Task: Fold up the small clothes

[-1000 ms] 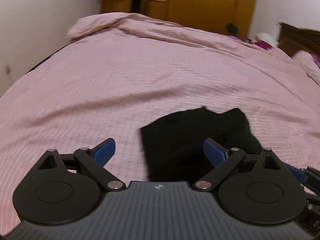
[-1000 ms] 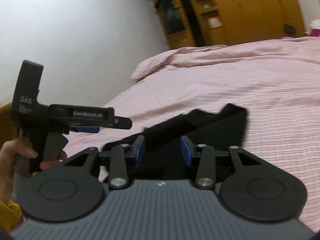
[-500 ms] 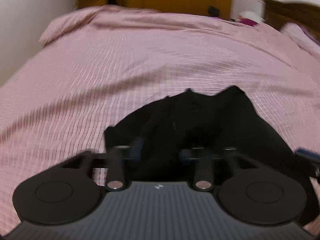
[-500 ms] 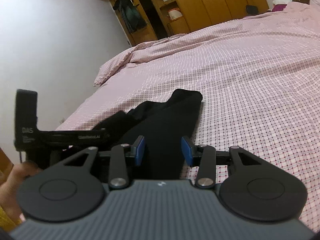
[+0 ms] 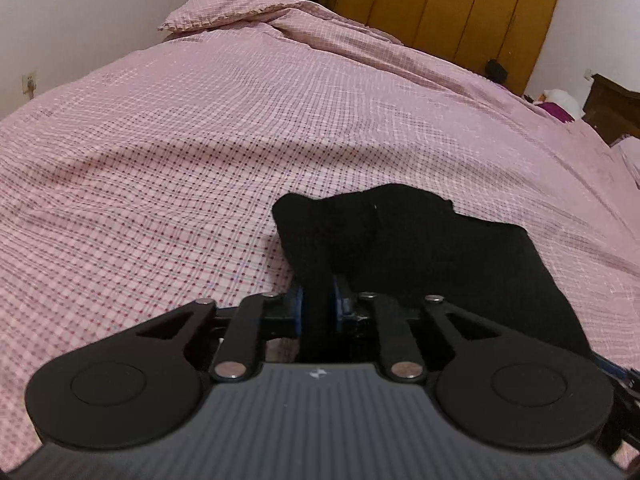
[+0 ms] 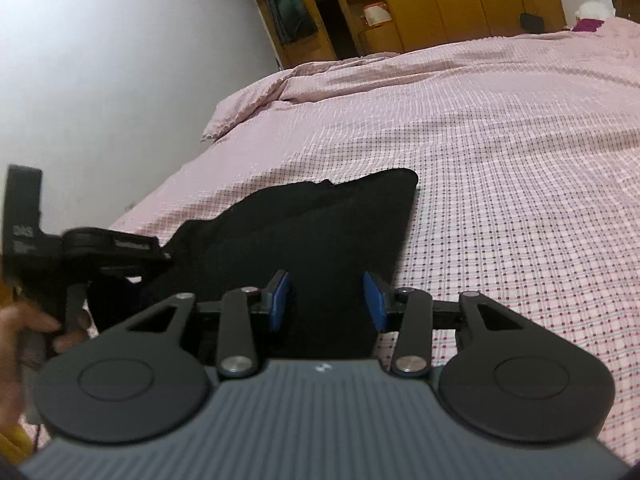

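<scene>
A small black garment (image 5: 404, 240) lies bunched on the pink checked bedspread (image 5: 200, 140). My left gripper (image 5: 317, 305) is shut on the garment's near edge, with cloth pinched between the blue pads. In the right wrist view the garment (image 6: 320, 232) spreads ahead, and my right gripper (image 6: 326, 296) stands open with cloth between its blue pads but not pinched. The left gripper's body (image 6: 80, 248) shows at the left of that view, held by a hand.
The bed fills both views, with a pillow bulge (image 5: 224, 12) at its far end. Wooden wardrobes (image 5: 460, 4) stand beyond it. A white wall (image 6: 120, 60) runs along the left side. A dark headboard (image 5: 616, 108) is at the right.
My left gripper went from wide open to shut on the garment's edge. The garment has bunched up and shifted. My right gripper stayed open around the cloth.
</scene>
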{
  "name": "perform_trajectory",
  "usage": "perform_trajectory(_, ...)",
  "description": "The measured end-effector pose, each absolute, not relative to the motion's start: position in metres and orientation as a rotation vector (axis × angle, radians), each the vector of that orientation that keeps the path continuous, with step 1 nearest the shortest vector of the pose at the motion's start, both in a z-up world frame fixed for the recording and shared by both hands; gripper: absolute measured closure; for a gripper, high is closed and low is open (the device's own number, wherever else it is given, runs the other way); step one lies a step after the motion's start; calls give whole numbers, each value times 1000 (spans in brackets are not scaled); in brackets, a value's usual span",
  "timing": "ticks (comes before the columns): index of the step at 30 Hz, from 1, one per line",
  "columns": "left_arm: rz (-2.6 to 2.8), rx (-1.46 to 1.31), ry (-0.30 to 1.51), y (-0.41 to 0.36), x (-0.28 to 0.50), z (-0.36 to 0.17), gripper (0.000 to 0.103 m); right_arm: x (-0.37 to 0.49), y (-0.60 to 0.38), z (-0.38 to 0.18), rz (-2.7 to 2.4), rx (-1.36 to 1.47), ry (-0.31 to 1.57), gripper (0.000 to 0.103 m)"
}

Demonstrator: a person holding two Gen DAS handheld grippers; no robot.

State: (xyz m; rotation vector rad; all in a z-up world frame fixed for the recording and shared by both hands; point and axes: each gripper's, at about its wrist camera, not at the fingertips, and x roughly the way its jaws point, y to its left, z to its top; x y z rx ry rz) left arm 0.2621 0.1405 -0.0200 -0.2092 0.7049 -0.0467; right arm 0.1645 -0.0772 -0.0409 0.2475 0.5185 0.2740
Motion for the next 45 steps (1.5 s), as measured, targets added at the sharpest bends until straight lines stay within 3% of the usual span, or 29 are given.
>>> perform_trajectory(2,-62,-219,723,145,252,-12,54,161,-78,-36,278,256,519,59)
perform_trajectory(4,-85,-232,728,148,240,-5,37,155,-79,-32,280,254,509,59)
perform_trajectory(7,-118,-203,732,141,218,5,27,144,-77,-28,285,235,500,59)
perform_trajectory(12,-80,-88,796,134,202,-5,26,129,-72,-26,277,218,530,59)
perform_trajectory(16,-68,-107,821,145,199,-20,20,123,-65,-36,279,193,567,59)
perform_trajectory(21,-108,-141,871,155,205,-16,18,132,-69,-34,303,217,637,49)
perform_trajectory(23,-136,-161,913,159,216,-12,14,145,-78,-25,332,258,690,35)
perform_trajectory(24,-150,-169,935,160,222,-10,13,153,-82,-21,347,281,716,33)
perform_trajectory(34,-251,-169,1077,148,274,-19,3,235,-101,-31,328,419,989,31)
perform_trajectory(45,-294,-84,1143,133,297,-19,2,283,-88,-43,346,478,1173,28)
